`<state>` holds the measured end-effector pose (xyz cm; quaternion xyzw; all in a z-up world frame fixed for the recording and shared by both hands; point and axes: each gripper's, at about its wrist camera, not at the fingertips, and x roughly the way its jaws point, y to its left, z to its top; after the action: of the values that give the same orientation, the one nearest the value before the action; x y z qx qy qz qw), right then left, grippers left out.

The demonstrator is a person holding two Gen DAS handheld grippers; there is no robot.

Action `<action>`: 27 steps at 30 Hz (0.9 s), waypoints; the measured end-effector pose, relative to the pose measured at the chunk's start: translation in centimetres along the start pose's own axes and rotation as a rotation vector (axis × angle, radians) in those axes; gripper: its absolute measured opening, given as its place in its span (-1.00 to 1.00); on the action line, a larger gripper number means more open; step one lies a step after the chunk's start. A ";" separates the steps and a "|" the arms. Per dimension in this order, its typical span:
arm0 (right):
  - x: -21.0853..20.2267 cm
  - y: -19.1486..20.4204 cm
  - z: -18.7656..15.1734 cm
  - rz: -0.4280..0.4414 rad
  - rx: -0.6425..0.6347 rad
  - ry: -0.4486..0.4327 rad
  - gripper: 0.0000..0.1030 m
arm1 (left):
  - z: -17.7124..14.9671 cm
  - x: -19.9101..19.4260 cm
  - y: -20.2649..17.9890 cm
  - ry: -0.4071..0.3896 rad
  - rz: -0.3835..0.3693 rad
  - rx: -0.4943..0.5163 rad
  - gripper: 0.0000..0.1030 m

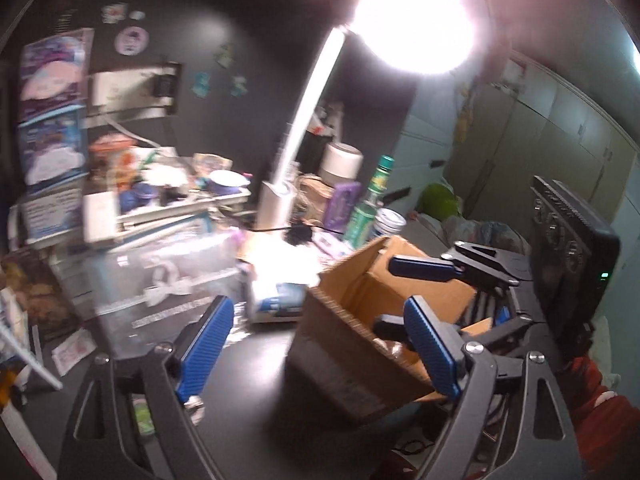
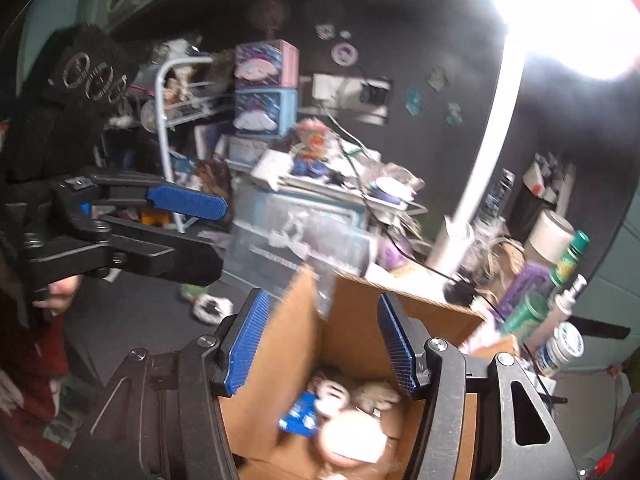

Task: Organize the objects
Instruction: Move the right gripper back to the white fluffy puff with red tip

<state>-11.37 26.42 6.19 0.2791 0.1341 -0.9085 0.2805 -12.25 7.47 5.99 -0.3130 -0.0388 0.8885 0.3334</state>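
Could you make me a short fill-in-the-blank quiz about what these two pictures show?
1. The open box on the desk is made of ____.
2. The pads of each hand-held gripper are coloured ____.
3. The bright desk lamp has a ____ arm.
4. Between the pads of the left hand-held gripper there is ____ gripped.

Missing words: cardboard; blue; white; nothing

Left gripper [image 1: 320, 344]: black angular linkage arms, silver pivot screws, ribbed blue pads [image 1: 206, 344]. Right gripper [image 2: 320, 348]: same build, blue pads finely textured. Black camera housing [image 1: 574, 256] behind the right tongs, green indicator light. Red sleeve [image 1: 600, 400] behind that.
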 end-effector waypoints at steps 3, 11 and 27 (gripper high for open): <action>0.8 3.9 1.1 0.082 -0.052 -0.012 0.07 | -1.7 -2.5 2.8 -0.036 0.070 -0.039 0.65; 7.5 13.0 0.0 0.272 -0.134 0.111 0.20 | -8.5 -5.9 9.3 -0.050 0.247 -0.122 0.66; 22.9 13.6 -6.0 0.170 -0.064 0.321 0.35 | -17.2 -7.3 14.2 0.000 0.358 -0.281 0.66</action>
<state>-16.54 7.91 -13.16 0.4219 0.1820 -0.8207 0.3398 -6.06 -10.43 -7.88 -0.3583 -0.1060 0.9193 0.1238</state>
